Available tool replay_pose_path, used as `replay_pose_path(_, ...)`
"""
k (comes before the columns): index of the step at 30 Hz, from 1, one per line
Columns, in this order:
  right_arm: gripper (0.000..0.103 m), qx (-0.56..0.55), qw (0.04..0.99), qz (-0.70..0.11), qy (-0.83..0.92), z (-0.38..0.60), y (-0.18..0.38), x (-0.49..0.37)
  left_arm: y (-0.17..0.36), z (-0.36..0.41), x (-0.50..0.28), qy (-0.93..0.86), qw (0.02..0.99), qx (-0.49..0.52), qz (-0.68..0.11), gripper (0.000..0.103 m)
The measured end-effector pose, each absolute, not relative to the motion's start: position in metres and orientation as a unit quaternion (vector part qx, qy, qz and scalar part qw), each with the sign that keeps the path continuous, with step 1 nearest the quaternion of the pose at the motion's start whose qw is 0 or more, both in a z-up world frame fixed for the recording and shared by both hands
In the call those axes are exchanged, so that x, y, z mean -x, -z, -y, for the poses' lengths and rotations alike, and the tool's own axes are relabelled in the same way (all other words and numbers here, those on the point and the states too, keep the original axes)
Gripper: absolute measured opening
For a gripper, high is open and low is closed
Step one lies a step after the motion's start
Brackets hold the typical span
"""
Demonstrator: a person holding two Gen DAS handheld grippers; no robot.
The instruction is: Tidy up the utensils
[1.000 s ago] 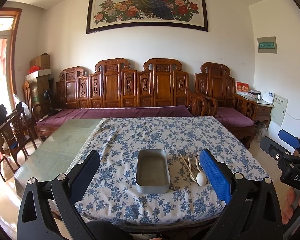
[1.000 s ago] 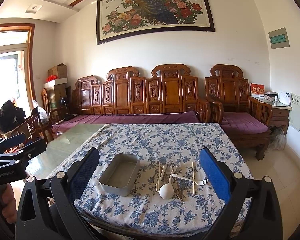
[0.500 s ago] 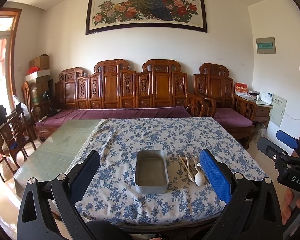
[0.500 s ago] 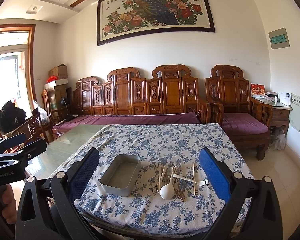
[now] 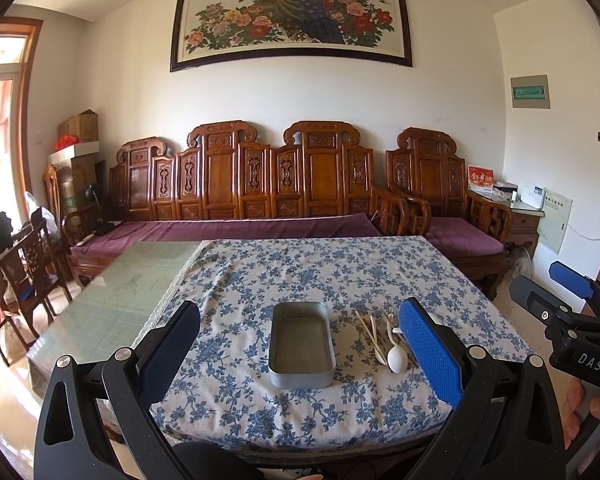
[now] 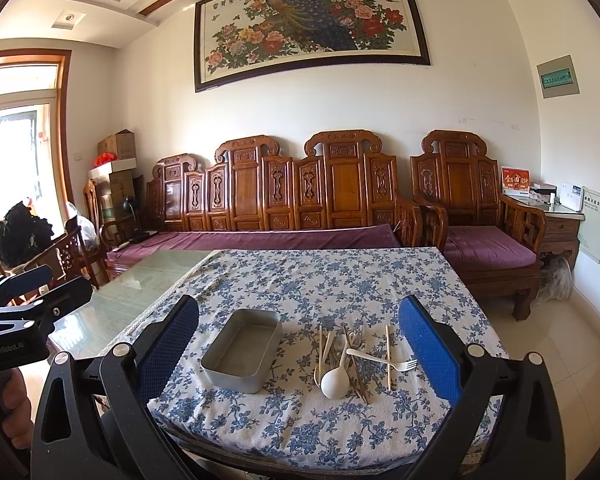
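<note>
An empty grey metal tray (image 5: 302, 343) (image 6: 242, 350) sits near the front of the blue-flowered tablecloth (image 5: 324, 276). To its right lies a loose pile of utensils (image 6: 350, 356) (image 5: 386, 340): a white spoon (image 6: 335, 380), a white fork (image 6: 382, 359), and wooden chopsticks (image 6: 388, 356). My left gripper (image 5: 300, 348) is open, held short of the table and level with the tray. My right gripper (image 6: 300, 350) is also open, with the tray and pile seen between its fingers. Neither touches anything.
Bare glass table top (image 5: 116, 300) lies left of the cloth. A carved wooden sofa (image 5: 260, 188) with purple cushions stands behind the table, an armchair (image 6: 480, 216) at the right, and chairs (image 5: 28, 276) at the left. A hand (image 5: 596, 408) holds the other gripper's handle.
Both grippers have drifted slightly; the view shifted a little toward the table. Nothing on the table has moved and both stay open.
</note>
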State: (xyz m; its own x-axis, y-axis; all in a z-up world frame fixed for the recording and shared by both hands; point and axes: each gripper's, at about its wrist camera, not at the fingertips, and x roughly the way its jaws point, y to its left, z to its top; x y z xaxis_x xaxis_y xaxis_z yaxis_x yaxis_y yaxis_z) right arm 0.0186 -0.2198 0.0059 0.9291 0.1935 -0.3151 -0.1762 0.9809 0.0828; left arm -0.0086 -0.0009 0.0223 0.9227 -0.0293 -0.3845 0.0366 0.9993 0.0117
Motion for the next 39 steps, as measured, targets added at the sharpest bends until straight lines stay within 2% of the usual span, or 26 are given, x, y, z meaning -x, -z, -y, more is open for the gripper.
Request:
replay_pose_path(12, 0.101, -0.028, 0.981, -0.165, -0.096, 0.22, -0.007, -0.018, -0.018, 0.006, 0.004, 0.019, 0.979, -0.013, -0.204, 0.097)
replay_pose_path(23, 0.1, -0.033, 0.973, -0.209, -0.092, 0.24, 0.028, -0.055, 0.033, 0.011, -0.043, 0.043, 0.962, -0.022, -0.269, 0.097)
replay_pose_path(25, 0.093, -0.036, 0.97, -0.221, -0.094, 0.246, 0.038, -0.066, 0.043, 0.014, -0.056, 0.053, 0.959, -0.026, -0.278, 0.097)
replay_pose_path(34, 0.079, -0.018, 0.962, -0.256, -0.091, 0.266, 0.069, -0.121, 0.087, 0.038, -0.116, 0.096, 0.94, -0.059, -0.323, 0.097)
replay_pose_path(39, 0.069, -0.017, 0.948, -0.304, -0.093, 0.285, 0.094, -0.164, 0.107, 0.057, -0.145, 0.117, 0.929, -0.071, -0.345, 0.095)
